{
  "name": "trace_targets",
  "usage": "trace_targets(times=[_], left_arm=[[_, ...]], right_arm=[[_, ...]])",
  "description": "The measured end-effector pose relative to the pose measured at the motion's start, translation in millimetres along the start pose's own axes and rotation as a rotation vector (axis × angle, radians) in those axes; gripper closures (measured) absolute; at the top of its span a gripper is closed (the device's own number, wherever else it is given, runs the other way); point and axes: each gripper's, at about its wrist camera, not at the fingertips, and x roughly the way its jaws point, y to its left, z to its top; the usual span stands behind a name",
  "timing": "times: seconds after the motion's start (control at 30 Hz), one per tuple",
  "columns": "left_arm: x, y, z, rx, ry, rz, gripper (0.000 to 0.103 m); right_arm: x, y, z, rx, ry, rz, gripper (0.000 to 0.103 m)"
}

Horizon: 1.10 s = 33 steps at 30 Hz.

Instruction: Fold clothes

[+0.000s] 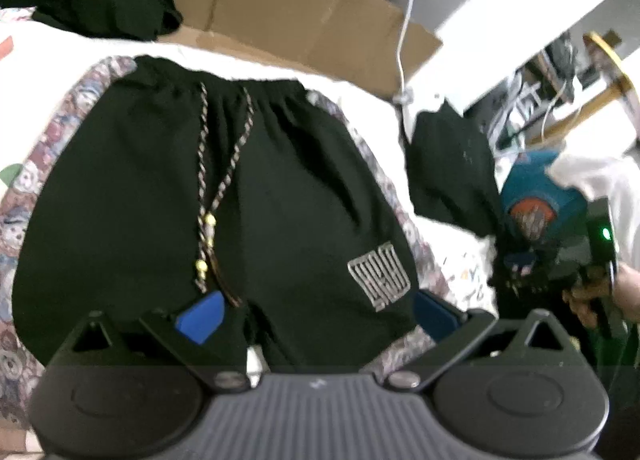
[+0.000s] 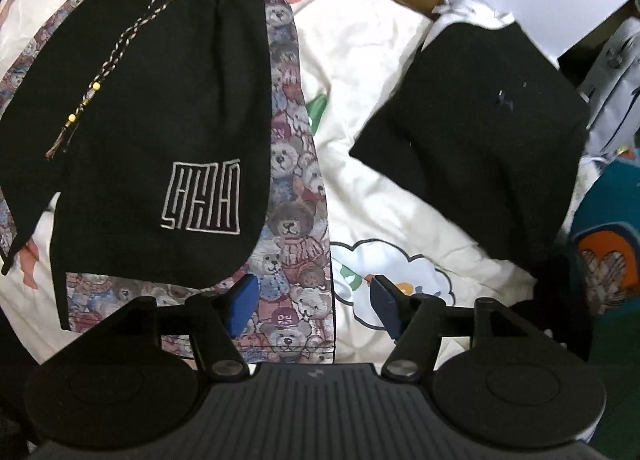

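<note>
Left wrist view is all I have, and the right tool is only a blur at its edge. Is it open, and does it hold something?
Observer: The right tool is open, with nothing between its pads.
Operator: Does the hem of the shorts lie flat?
Observer: The near leg of the shorts lies flat, with a bear-pattern band along its hem.
Operator: And the other black garment?
Observer: The folded black garment lies apart from the shorts, with bare quilt between them.

Bare bedding (image 2: 360, 108) btwn shorts (image 2: 160, 100) & folded black garment (image 2: 480, 120) (box (image 1: 280, 8) behind).

Shorts (image 1: 160, 180) hem behind claw body.
</note>
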Motion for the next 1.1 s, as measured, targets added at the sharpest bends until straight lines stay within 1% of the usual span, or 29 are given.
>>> trace_targets(times=[0.1,0.17,0.27,0.4,0.57,0.63,0.73,0.77,0.8,0.83,0.87,0.9,0.93,0.97,1.0,1.03,1.07,1.1], left_arm=[[17.7,-6.4,-7.2,0.011,0.058,0.022,0.003],[32.3,-9.3,-14.5,0.014,0.095,0.038,0.004],[52.8,-9.5,-23.5,0.006,0.142,0.052,0.007],[80.3,-8.2,-35.5,-0.016,0.197,0.071,0.008],[103.6,-8.2,-50.2,-0.031,0.27,0.082,0.008],[116.3,-10.9,-59.2,-0.009,0.318,0.081,0.008],[128.3,-13.0,-66.7,0.011,0.354,0.089,0.008],[132.3,-13.2,-68.8,0.013,0.366,0.092,0.008],[138.8,-12.0,-72.5,0.002,0.383,0.097,0.009],[141.7,-11.7,-74.3,-0.003,0.391,0.097,0.012],[144.4,-11.5,-75.9,-0.007,0.398,0.097,0.013],[148.5,-11.5,-78.9,-0.009,0.413,0.097,0.013],[150.6,-12.2,-80.4,-0.008,0.419,0.099,0.015],[153.7,-12.4,-83.2,0.002,0.432,0.11,0.019],[157.2,-11.2,-86.4,0.008,0.453,0.127,0.021],[160.7,-10.0,-89.7,0.014,0.475,0.144,0.026],[162.3,-8.3,-92.6,0.012,0.486,0.149,0.03],[163.7,-6.7,-95.4,0.01,0.497,0.153,0.031]], right_arm=[[17.1,-7.8,-6.0,0.019,0.006,0.018,0.037],[31.0,-13.3,-11.3,0.021,-0.003,0.026,0.037],[50.0,-20.4,-21.3,0.055,-0.034,0.062,0.037],[69.8,-22.3,-32.2,0.064,-0.036,0.053,0.037],[87.8,-26.1,-44.8,0.058,0.003,0.068,0.037],[95.6,-29.3,-52.5,0.064,0.023,0.057,0.037],[104.7,-34.3,-61.9,0.073,0.048,0.046,0.037],[107.4,-36.1,-65.2,0.078,0.052,0.046,0.039],[110.4,-37.4,-68.3,0.084,0.066,0.056,0.044],[113.4,-38.6,-71.1,0.091,0.082,0.07,0.06],[116.5,-39.8,-73.9,0.098,0.099,0.085,0.068],[117.5,-39.3,-75.0,0.094,0.107,0.098,0.071],[117.7,-38.1,-75.3,0.085,0.111,0.111,0.077],[117.8,-36.5,-75.1,0.074,0.114,0.117,0.085],[117.8,-34.7,-74.6,0.061,0.118,0.12,0.089],[117.8,-33.0,-74.1,0.049,0.121,0.123,0.093],[118.6,-30.3,-75.0,0.033,0.128,0.119,0.094],[119.8,-27.1,-76.4,0.016,0.137,0.11,0.094]])
